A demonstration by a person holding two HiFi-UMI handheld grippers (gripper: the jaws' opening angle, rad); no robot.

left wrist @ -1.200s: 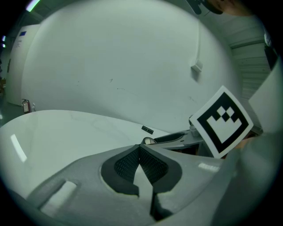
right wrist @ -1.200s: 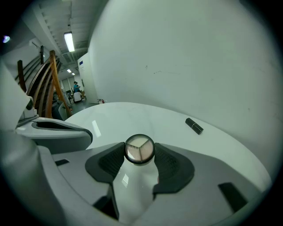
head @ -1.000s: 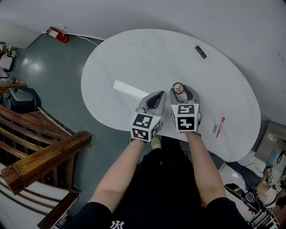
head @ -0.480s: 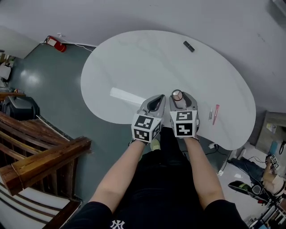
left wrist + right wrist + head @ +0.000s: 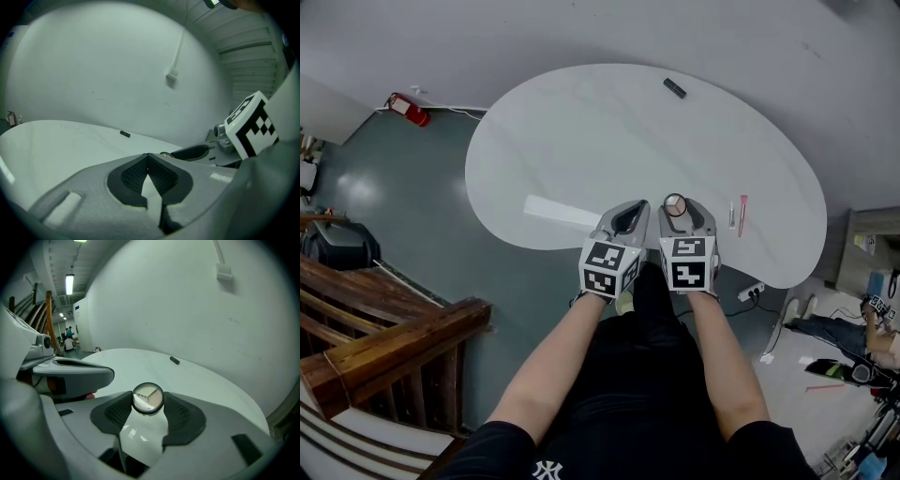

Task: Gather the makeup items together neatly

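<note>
My right gripper (image 5: 677,208) is shut on a small clear bottle with a round cap (image 5: 675,203), held upright just over the near edge of the white table (image 5: 609,122). In the right gripper view the bottle (image 5: 148,398) sits between the dark pads. My left gripper (image 5: 625,217) is close beside it on the left, shut, with nothing in it (image 5: 148,164). A pink lip pencil (image 5: 742,214) and a thin silver stick (image 5: 731,216) lie on the table to the right. A small black item (image 5: 674,88) lies at the far edge.
A pale white strip (image 5: 562,212) lies on the table left of the grippers. A red fire extinguisher (image 5: 409,110) stands on the floor at far left, and a wooden stair rail (image 5: 384,347) at lower left. A person (image 5: 883,328) is at the right edge.
Both grippers have drawn back toward the table's near edge, the right one still holding the bottle. The pink pencil now lies level with the jaws instead of nearer than them.
</note>
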